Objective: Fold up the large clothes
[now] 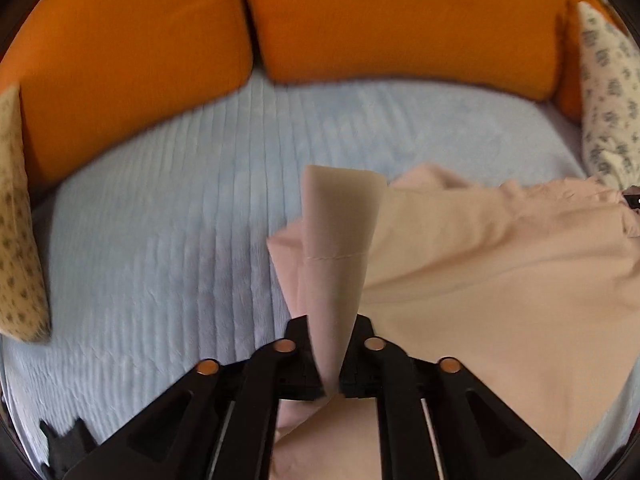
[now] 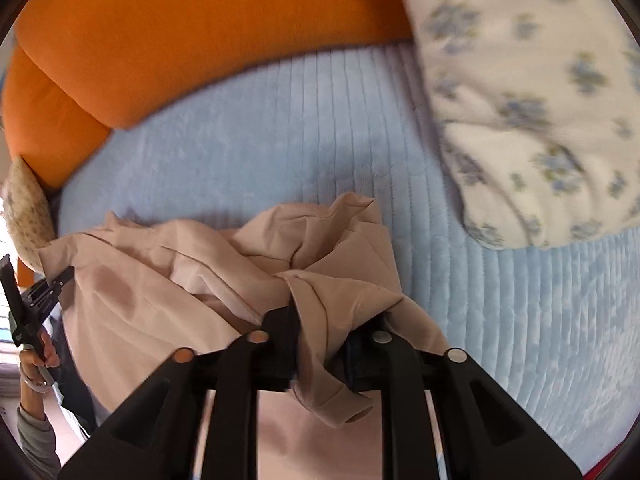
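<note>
A pale pink garment [image 1: 480, 264] lies spread on a light blue quilted cover [image 1: 168, 216]. My left gripper [image 1: 331, 360] is shut on a hemmed edge of the garment, which stands up between its fingers. In the right wrist view the garment [image 2: 168, 280] is bunched and creased, and my right gripper [image 2: 324, 344] is shut on a cuffed fold of it. The left gripper [image 2: 44, 292] shows at that view's left edge, held in a hand, with the garment stretched between the two grippers.
Orange back cushions [image 1: 360, 20] line the far side of the cover. A white floral pillow [image 2: 540, 100] lies at the right, and a beige patterned pillow [image 1: 16, 216] at the left. A dark object [image 1: 60, 440] sits at the cover's near left edge.
</note>
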### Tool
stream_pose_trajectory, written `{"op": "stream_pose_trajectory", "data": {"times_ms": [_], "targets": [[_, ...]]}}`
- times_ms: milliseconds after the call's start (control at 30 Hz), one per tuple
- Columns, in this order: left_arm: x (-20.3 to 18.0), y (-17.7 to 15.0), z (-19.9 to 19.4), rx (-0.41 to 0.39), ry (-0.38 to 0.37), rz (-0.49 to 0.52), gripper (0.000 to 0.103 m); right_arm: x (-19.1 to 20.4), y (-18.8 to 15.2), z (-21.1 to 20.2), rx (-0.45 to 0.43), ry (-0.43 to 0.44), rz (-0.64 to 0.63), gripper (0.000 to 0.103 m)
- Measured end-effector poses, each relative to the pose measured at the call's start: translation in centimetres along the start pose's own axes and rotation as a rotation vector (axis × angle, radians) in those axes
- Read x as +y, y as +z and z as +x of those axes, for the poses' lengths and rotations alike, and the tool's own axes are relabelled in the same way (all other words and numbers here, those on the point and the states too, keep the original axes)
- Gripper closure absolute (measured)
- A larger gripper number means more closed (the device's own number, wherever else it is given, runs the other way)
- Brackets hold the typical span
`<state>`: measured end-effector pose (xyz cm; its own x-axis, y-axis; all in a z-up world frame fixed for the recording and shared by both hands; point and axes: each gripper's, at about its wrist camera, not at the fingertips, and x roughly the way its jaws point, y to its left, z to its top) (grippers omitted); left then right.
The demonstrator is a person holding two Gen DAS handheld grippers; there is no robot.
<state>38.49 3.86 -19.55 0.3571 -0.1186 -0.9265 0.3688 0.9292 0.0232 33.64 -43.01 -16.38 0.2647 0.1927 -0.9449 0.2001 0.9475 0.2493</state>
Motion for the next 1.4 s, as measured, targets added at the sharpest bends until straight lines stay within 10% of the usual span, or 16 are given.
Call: {"op": "stream_pose_trajectory", "data": {"times_ms": [233,300,367,433,567,800,900,1000,1400], "targets": [[2.8,-0.4,-1.6,-0.062,0.046,-0.077,0.072,0.4,1.9,-1.8,-0.006,0.065,-0.021,0.072],[3.2,-0.1,-2.2,-0.068,0.068,-0.071,0.072,0.1,2.3,-2.2,0.032,0.108,-0.003,0.052],[3.2,0.3,-2.9,-0.087,0.122,-0.056,0.073,-0.3,2.4,-2.6,0.054,0.154,0.018,0.010],[3.6,0.7,-3.6,-0.099,0.138,-0.078,0.073,-0.9,2.7,-3.7,0.026,0.157,0.052,0.004],[3.6,0.8,-6.4,-0.152,0.092,-0.113,0.075,-1.9,2.9,-7.4,-0.108,-0.018,0.054,0.005],[-4.6,-1.1,-10.1,-0.222,-0.090,0.084,0.073,5.3,-4.9,-8.5,-0.247,-0.135,-0.381,0.008],[-9.2,-2.3,-8.8,-0.193,-0.117,0.174,0.071,8.5,-8.3,-5.4,-0.253,-0.119,-0.472,0.034],[-12.0,-2.8,-5.5,-0.112,-0.086,0.227,0.071,10.1,-9.2,-1.6,-0.220,-0.160,-0.474,0.053],[-6.6,1.8,1.0,-0.068,-0.043,-0.046,0.074,4.1,-3.4,2.5,-0.237,-0.304,-0.246,0.053]]}}
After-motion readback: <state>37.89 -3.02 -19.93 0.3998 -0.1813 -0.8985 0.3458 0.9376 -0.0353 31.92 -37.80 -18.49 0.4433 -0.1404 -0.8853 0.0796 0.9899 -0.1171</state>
